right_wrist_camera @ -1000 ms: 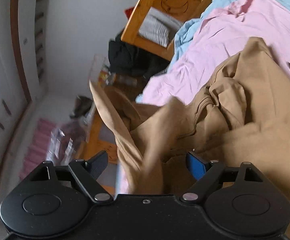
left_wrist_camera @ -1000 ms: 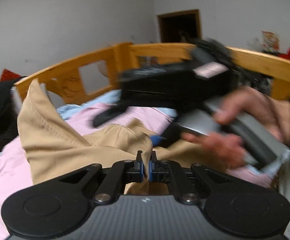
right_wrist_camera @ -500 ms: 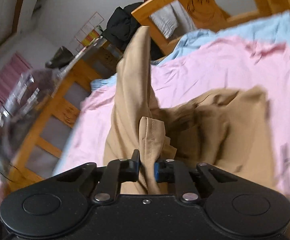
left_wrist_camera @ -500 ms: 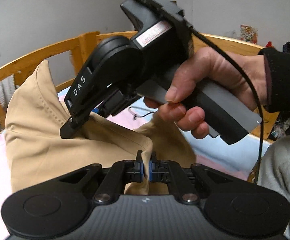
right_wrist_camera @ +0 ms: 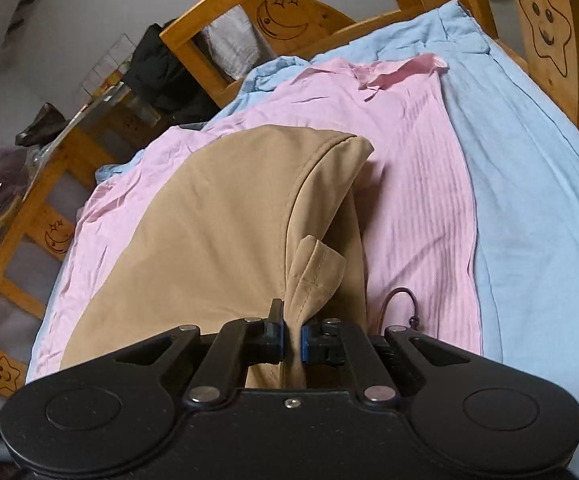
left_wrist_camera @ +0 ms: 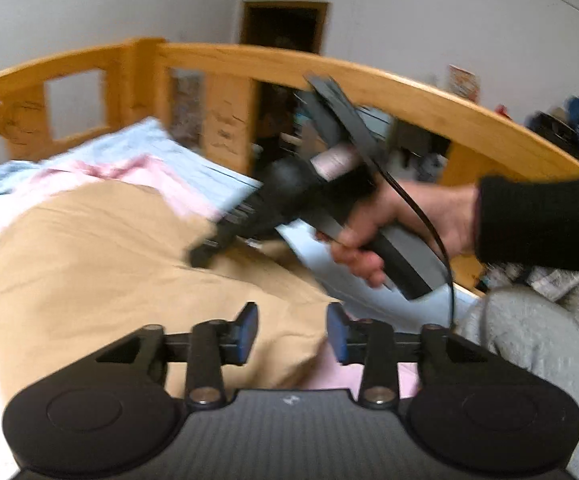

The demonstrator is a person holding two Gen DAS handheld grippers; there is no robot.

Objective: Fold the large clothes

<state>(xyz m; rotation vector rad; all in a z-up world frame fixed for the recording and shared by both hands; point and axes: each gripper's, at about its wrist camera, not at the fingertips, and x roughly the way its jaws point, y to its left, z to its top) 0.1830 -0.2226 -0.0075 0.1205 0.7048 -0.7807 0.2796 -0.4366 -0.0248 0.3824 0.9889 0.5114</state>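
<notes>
A tan garment [left_wrist_camera: 101, 264] lies spread on the bed, over a pink sheet [left_wrist_camera: 141, 168]. My left gripper [left_wrist_camera: 291, 332] is open just above the garment's near edge and holds nothing. My right gripper [right_wrist_camera: 293, 338] is shut on a folded corner of the tan garment [right_wrist_camera: 225, 240], which lies on the pink sheet [right_wrist_camera: 409, 168]. In the left wrist view the right gripper [left_wrist_camera: 205, 254] shows blurred, tip down on the cloth's far side, held by a hand [left_wrist_camera: 401, 224].
A wooden bed rail [left_wrist_camera: 329, 68] runs behind the bed, with a dark doorway [left_wrist_camera: 285, 24] beyond. A blue sheet [right_wrist_camera: 529, 160] covers the mattress to the right. The headboard [right_wrist_camera: 545, 36] has star and moon carvings. Dark clothes [right_wrist_camera: 157, 68] hang at the back left. A thin cord loop [right_wrist_camera: 401, 304] lies on the pink sheet.
My left gripper has opened and let go of the garment. The cloth, lifted before, now lies spread on the bed. The right gripper has come down with its corner still clamped.
</notes>
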